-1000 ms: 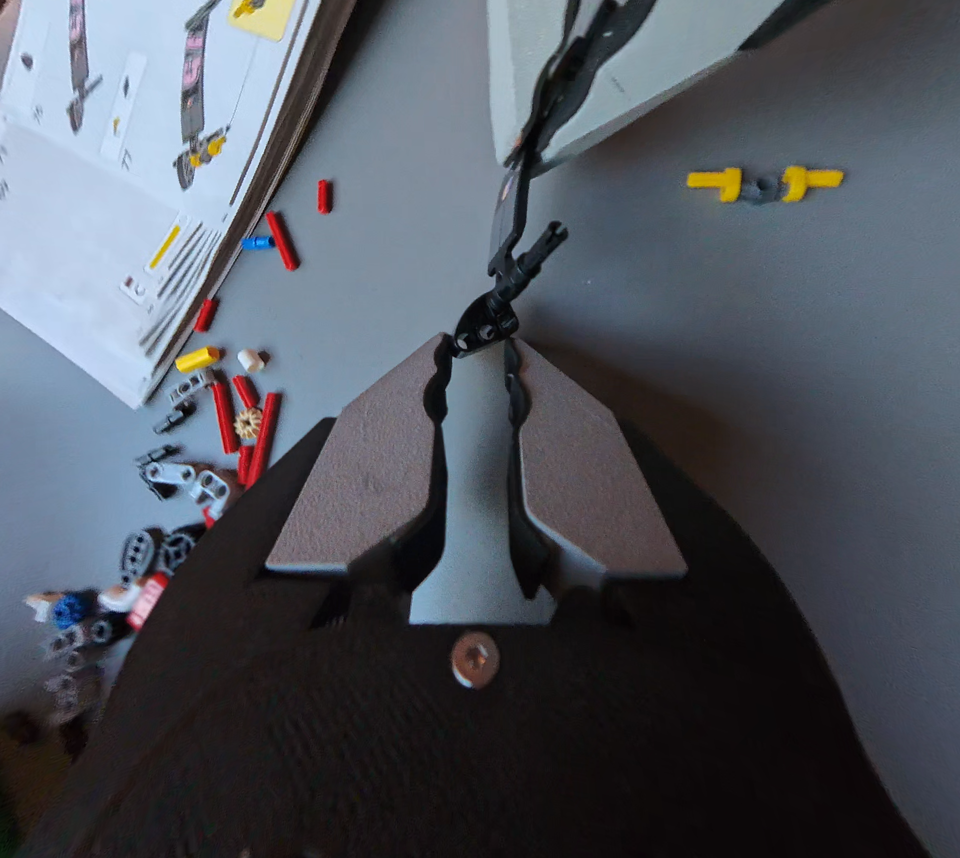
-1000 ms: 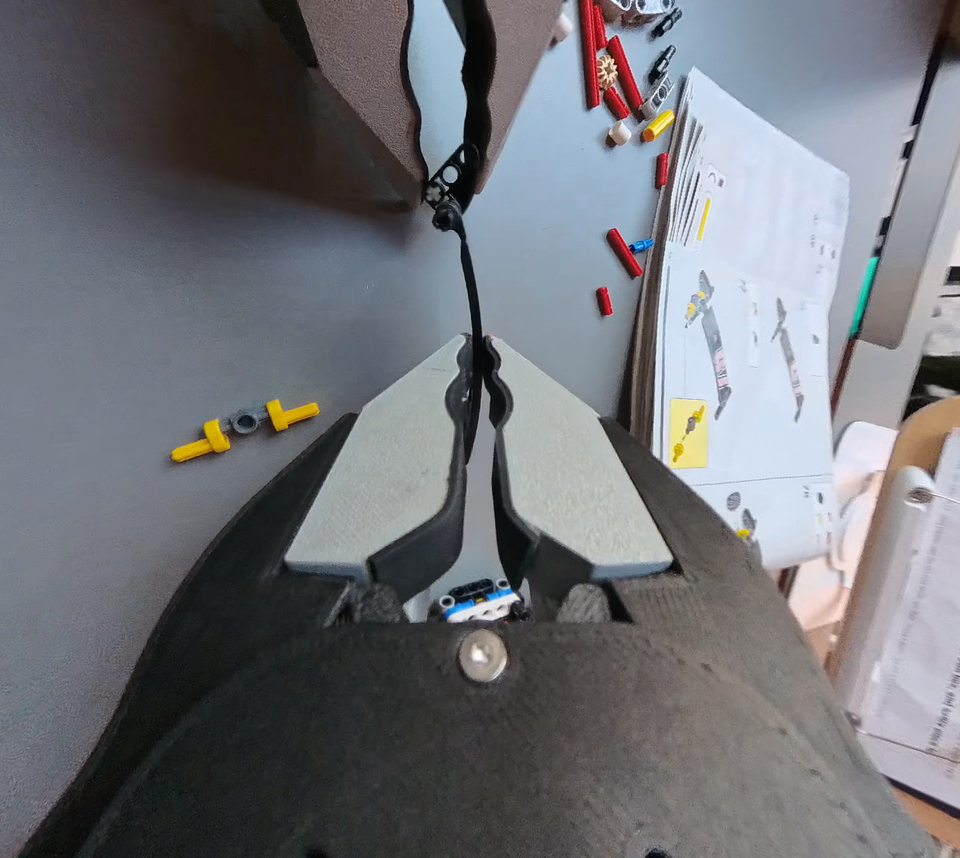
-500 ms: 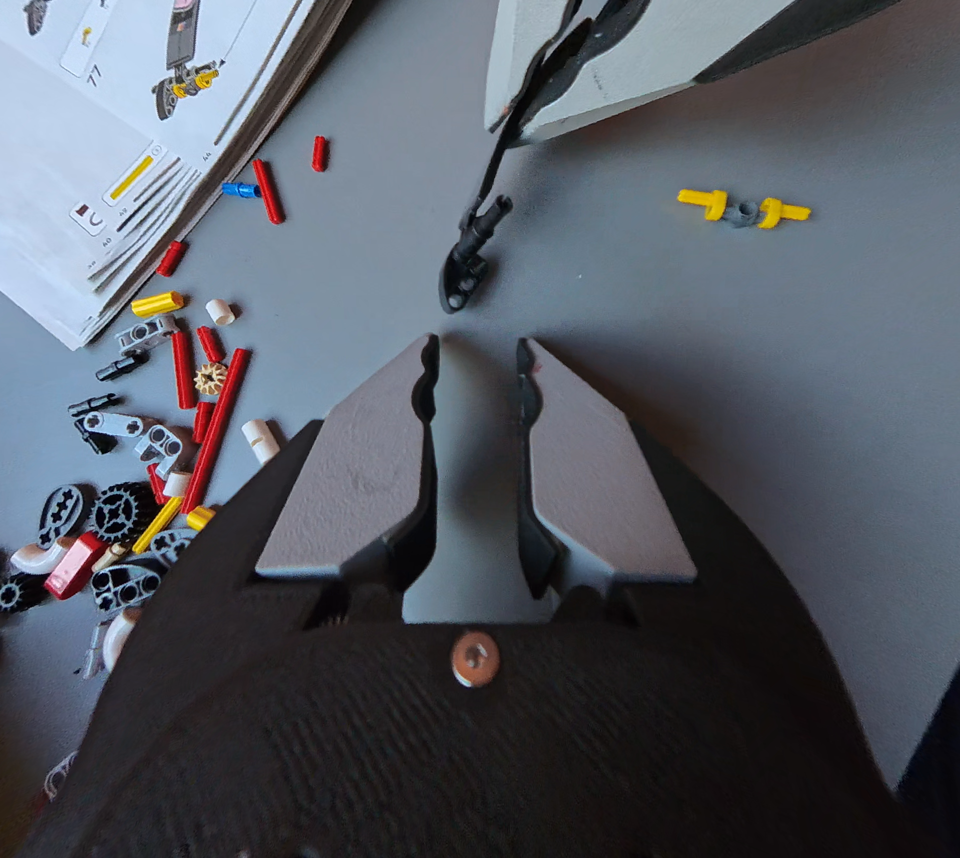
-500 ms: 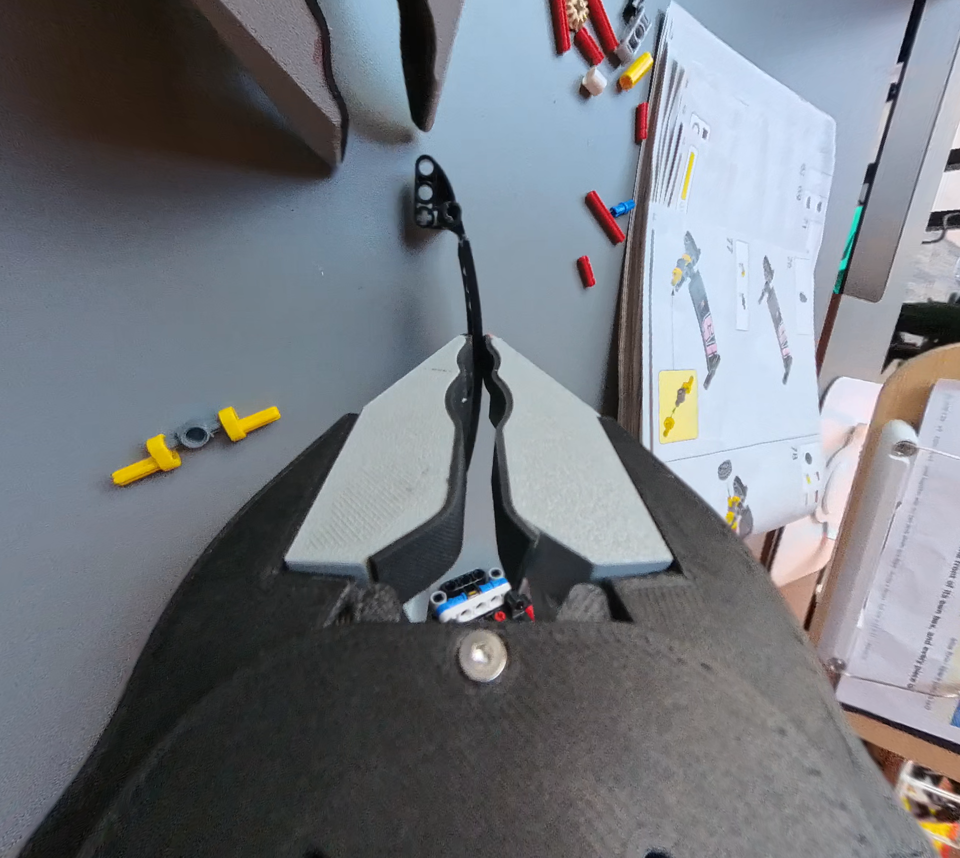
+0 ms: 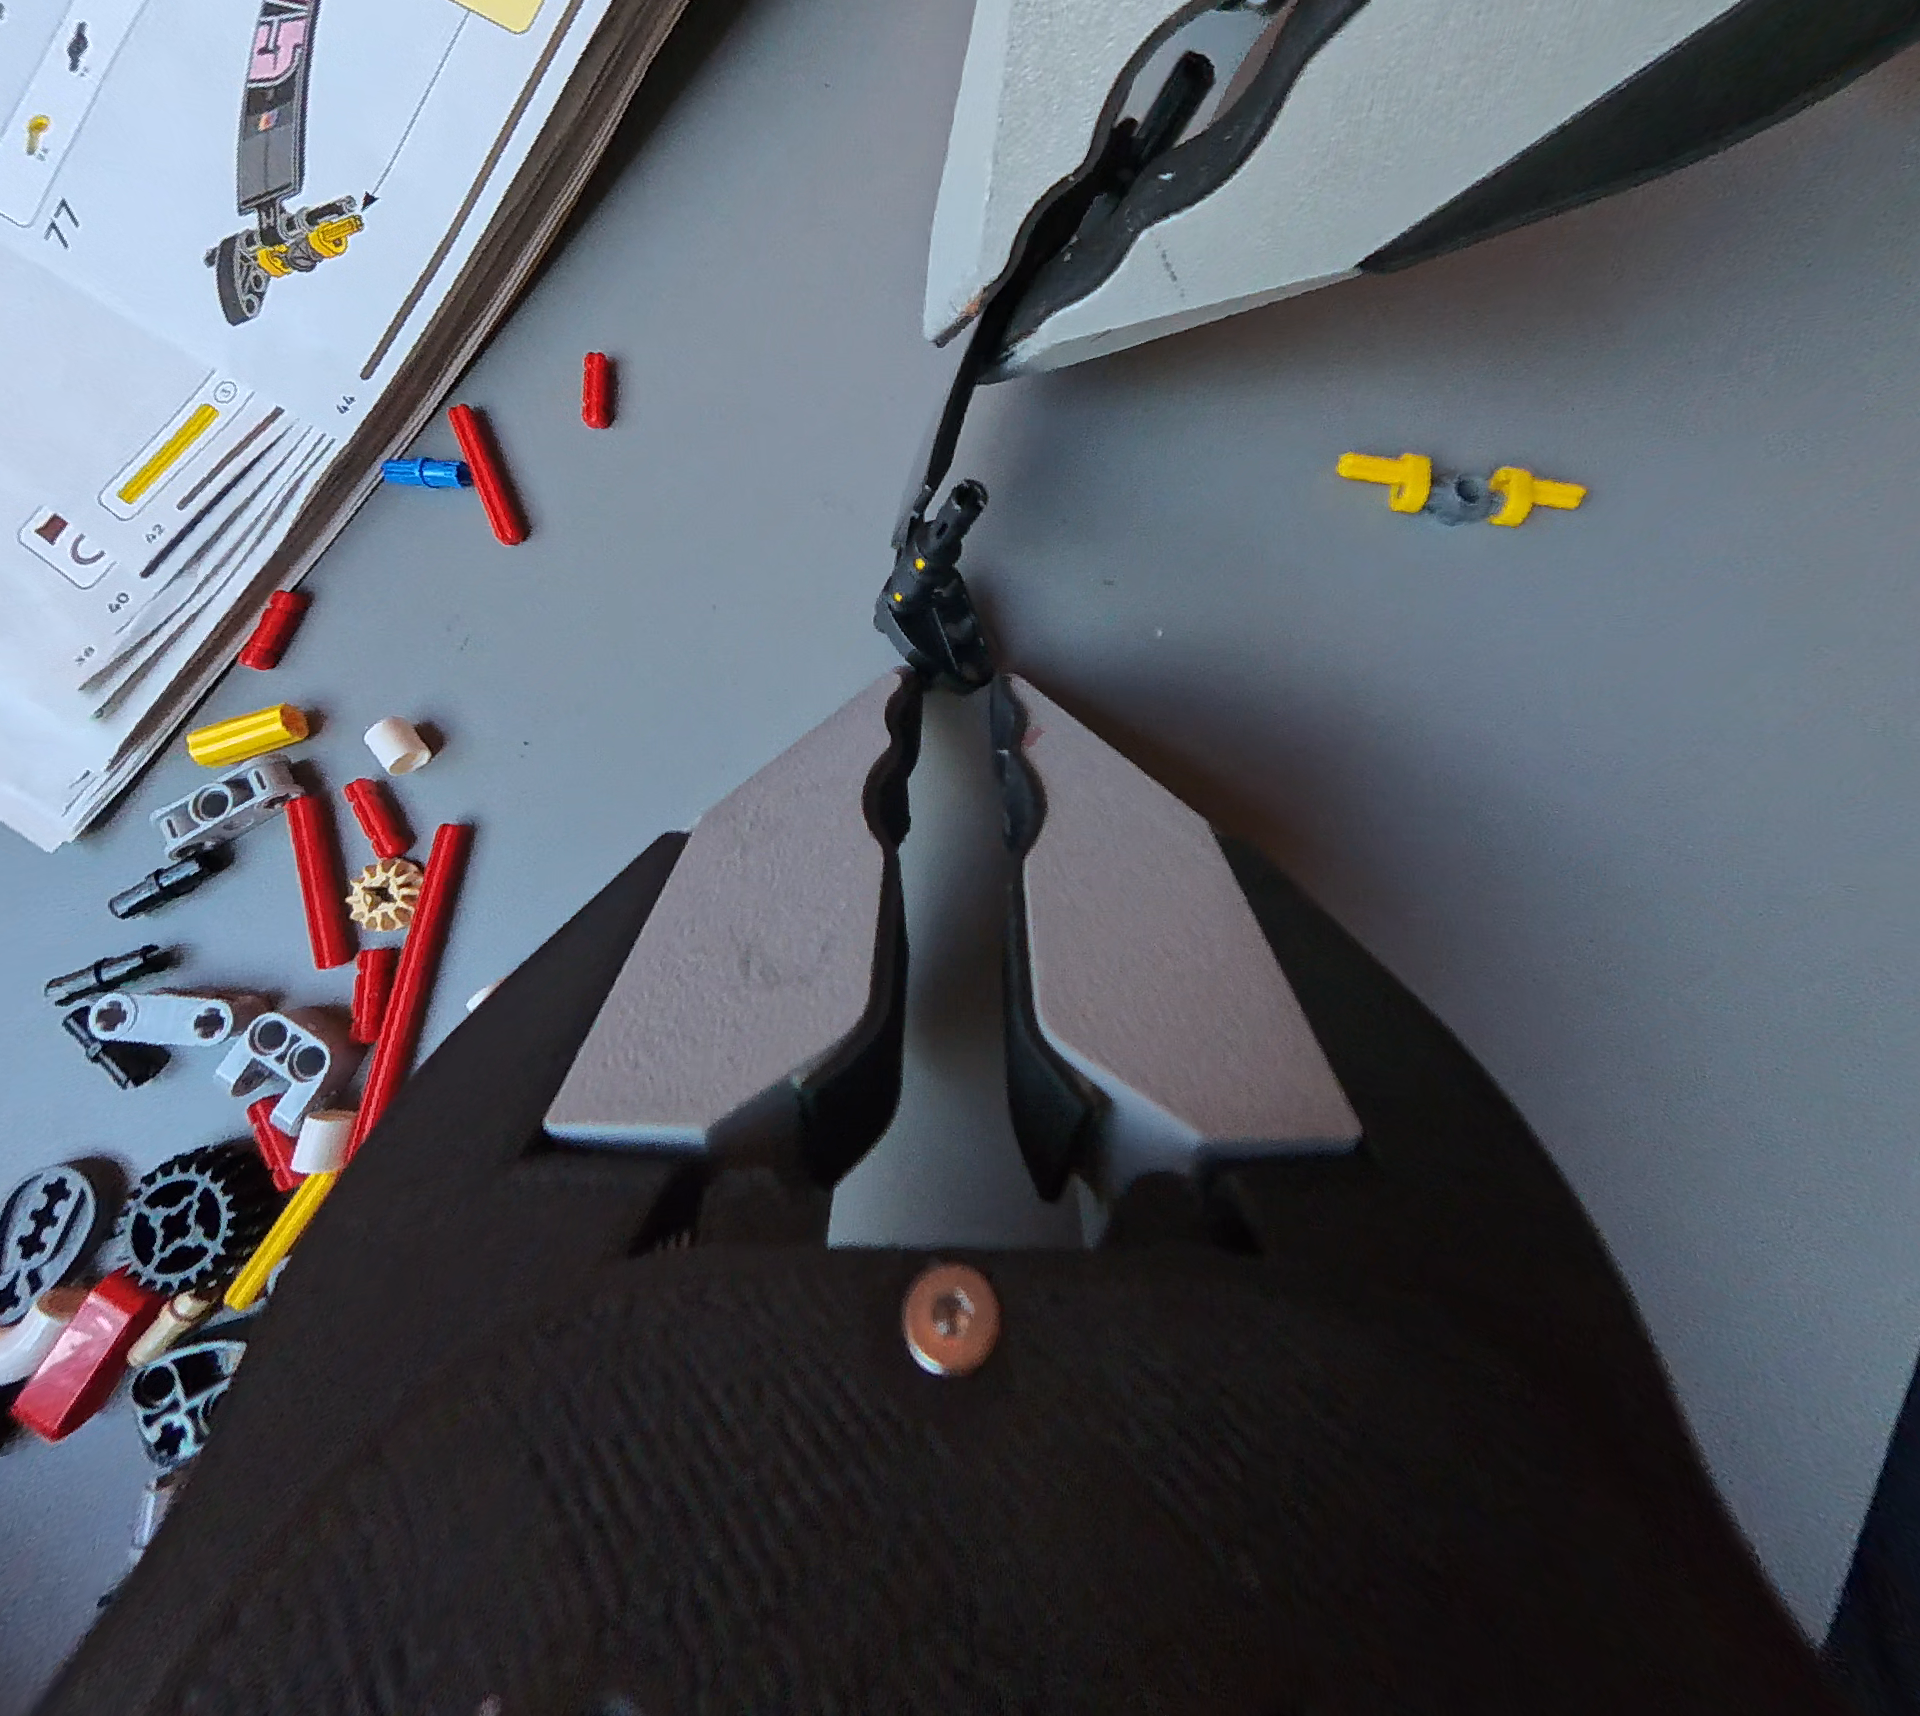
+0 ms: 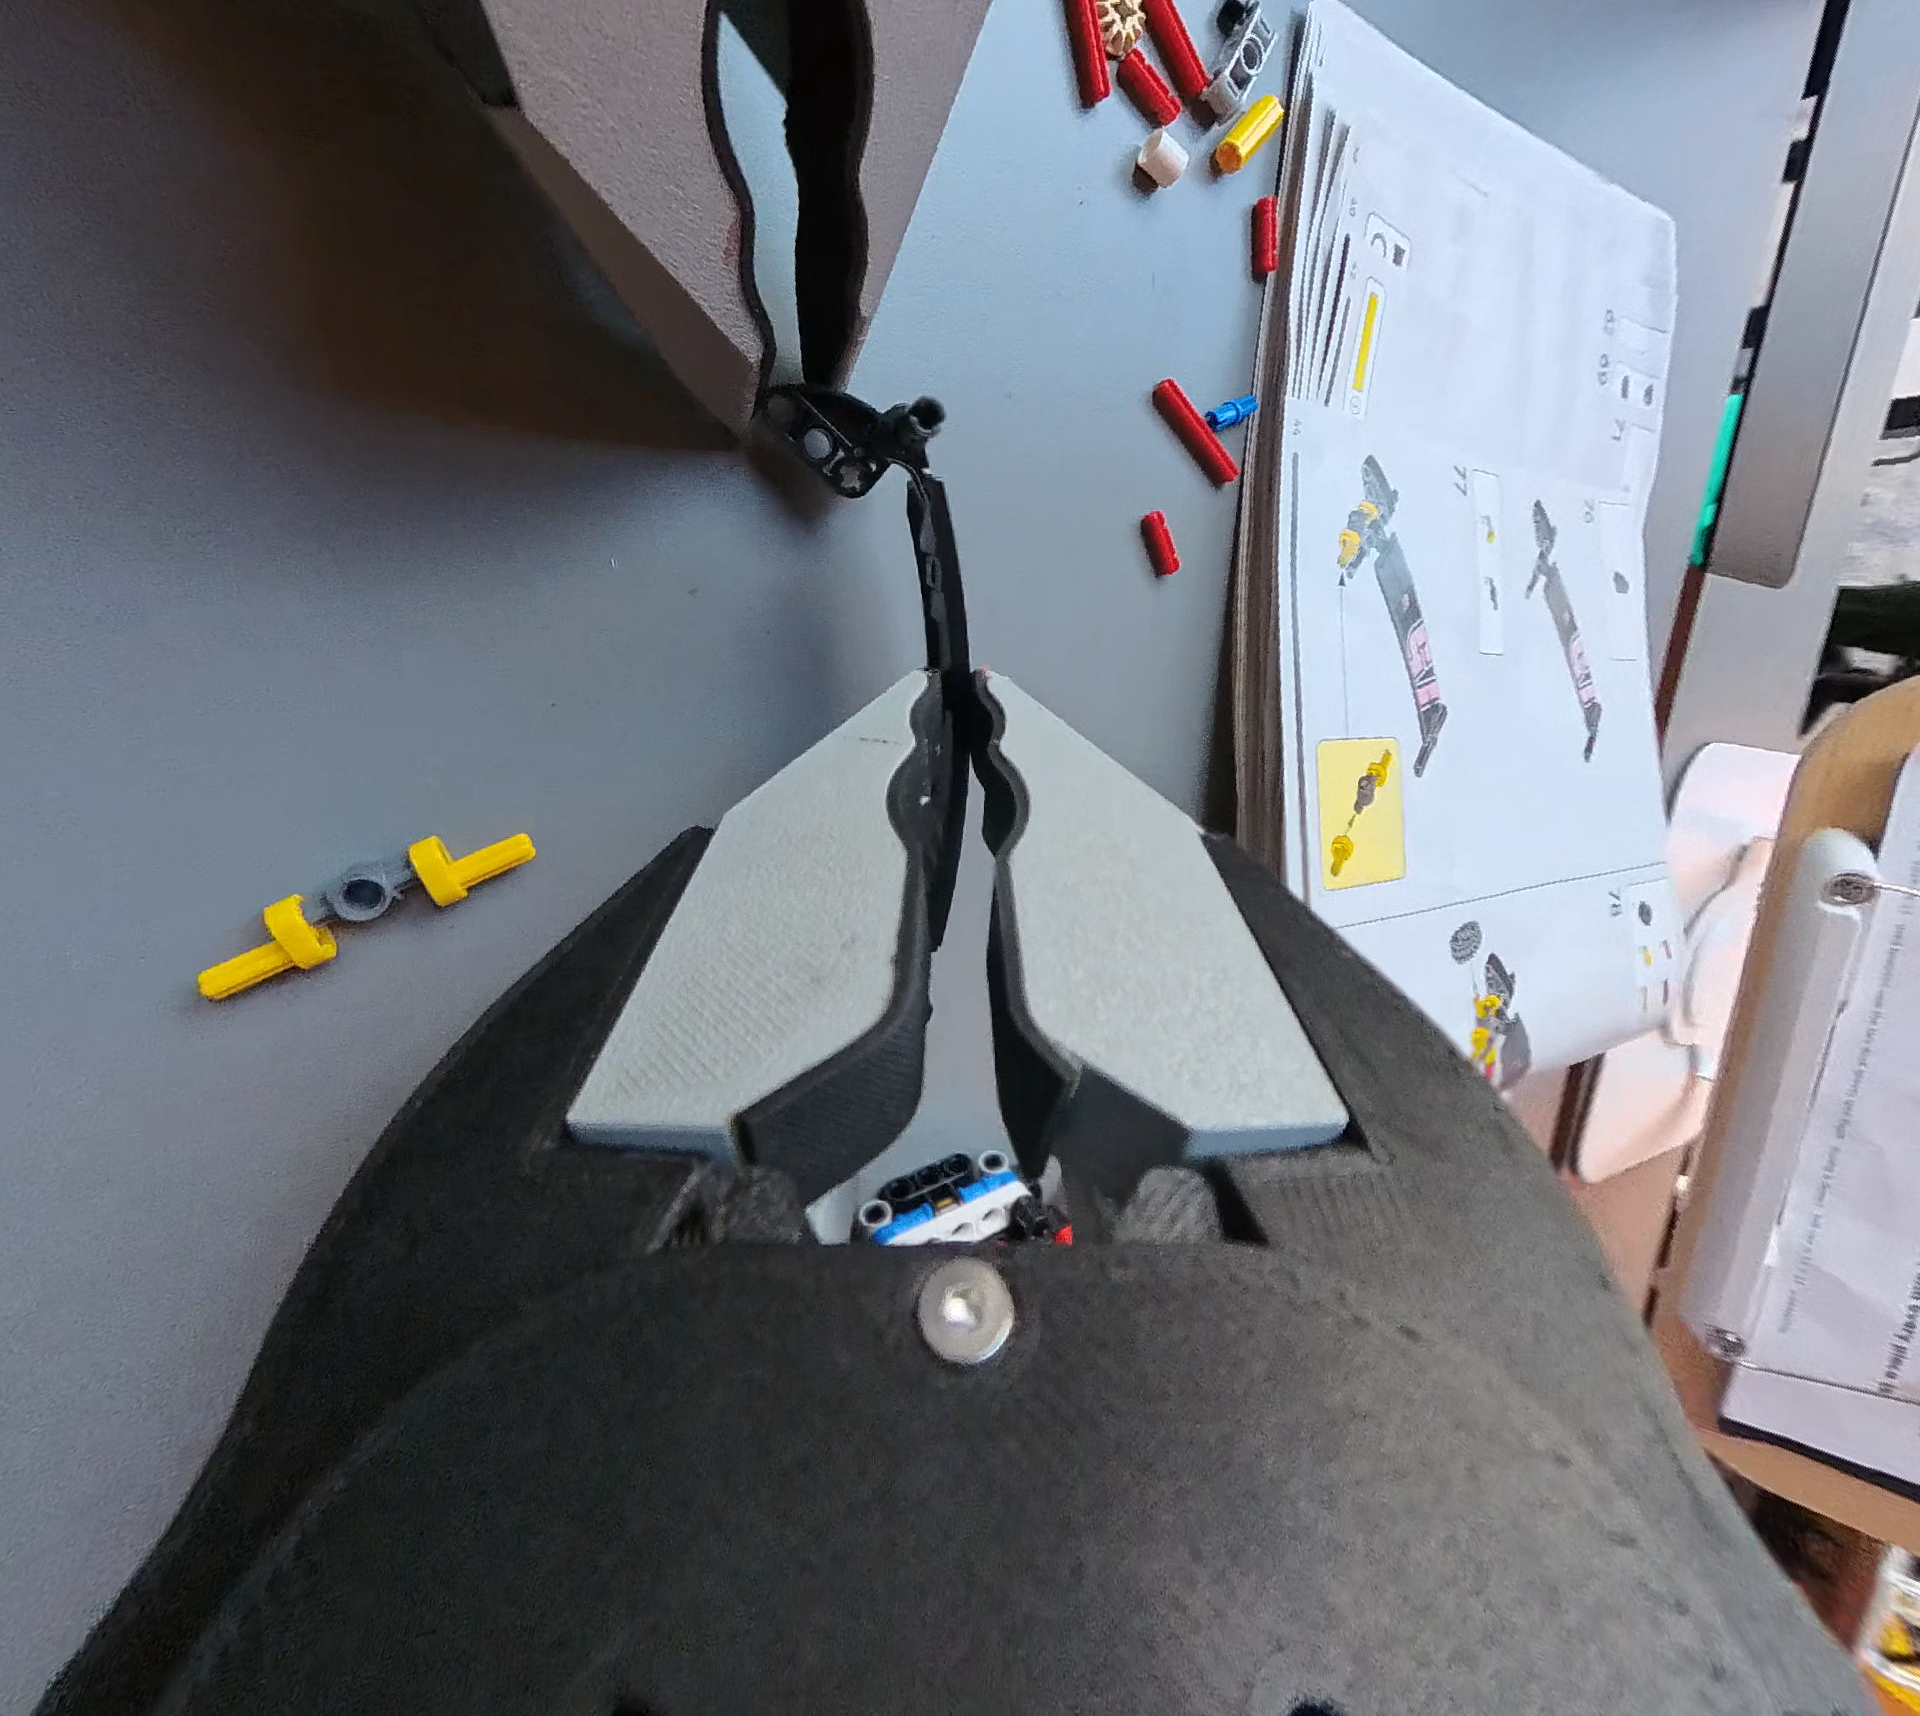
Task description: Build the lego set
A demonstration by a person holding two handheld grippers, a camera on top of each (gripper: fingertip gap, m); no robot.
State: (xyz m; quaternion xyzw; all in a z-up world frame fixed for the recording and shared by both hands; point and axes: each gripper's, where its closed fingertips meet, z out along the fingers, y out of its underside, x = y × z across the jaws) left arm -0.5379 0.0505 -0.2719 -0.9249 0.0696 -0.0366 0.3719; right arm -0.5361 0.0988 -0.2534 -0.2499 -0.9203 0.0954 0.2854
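Between my two grippers, just above the matte grey surface [image 5: 1558,835], sits a thin curved black plastic panel [image 6: 940,586] with a small black holed connector and pin [image 5: 930,601] on its far end. Right gripper [image 6: 961,679] has its fingers clamped on the panel's edge. Left gripper [image 5: 951,679] is nipped on the connector's tip; pad contact looks real, but it's black on black, so hedged. Light, stiff, glossy ABS, so I'd expect it to be slippery; the pin joint may pivot. Best hold: panel's flat faces, connector's flat sides. Yellow-and-grey axle piece [image 5: 1460,492] lies well apart.
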